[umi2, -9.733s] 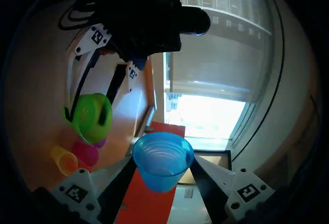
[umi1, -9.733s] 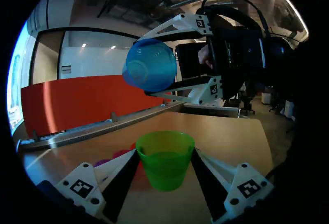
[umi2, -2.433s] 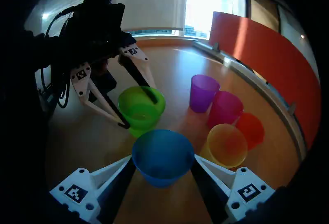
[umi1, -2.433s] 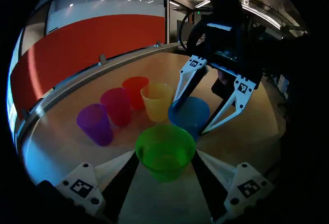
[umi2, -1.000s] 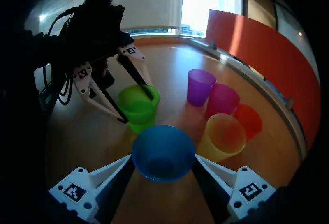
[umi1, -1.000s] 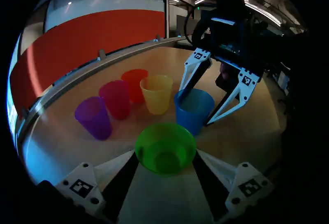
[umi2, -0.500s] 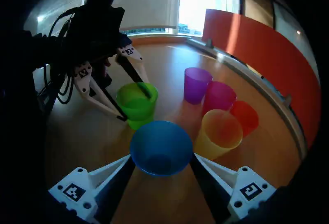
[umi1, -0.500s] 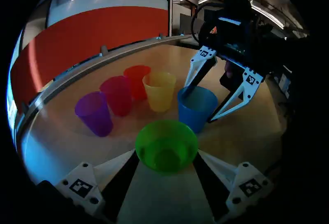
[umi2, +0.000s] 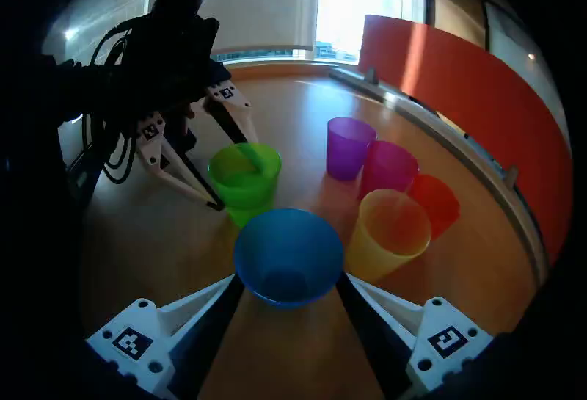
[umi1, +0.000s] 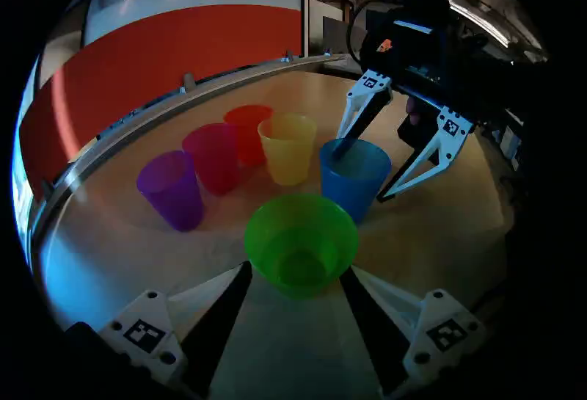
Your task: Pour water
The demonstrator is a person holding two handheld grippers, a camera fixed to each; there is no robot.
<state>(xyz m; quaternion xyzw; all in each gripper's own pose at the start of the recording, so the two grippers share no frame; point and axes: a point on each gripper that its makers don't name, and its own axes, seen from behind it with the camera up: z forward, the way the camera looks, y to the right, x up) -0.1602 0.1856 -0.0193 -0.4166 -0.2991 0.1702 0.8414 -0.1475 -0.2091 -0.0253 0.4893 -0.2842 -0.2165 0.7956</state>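
green cup (umi1: 301,242) | clamped, left hand-held gripper (umi1: 294,268); blue cup (umi2: 288,253) | right hand-held gripper (umi2: 289,277)

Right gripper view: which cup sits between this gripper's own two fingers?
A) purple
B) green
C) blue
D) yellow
C: the blue cup sits upright between the right gripper fingers in the foreground, while the green cup is farther off, between the left gripper fingers.

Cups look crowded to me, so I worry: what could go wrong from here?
The blue cup sits close to the yellow cup and green cup; the right gripper, flanking it, might bump a neighbour when it pulls away. The left gripper flanks the green cup, so a finger could drag or tip it.
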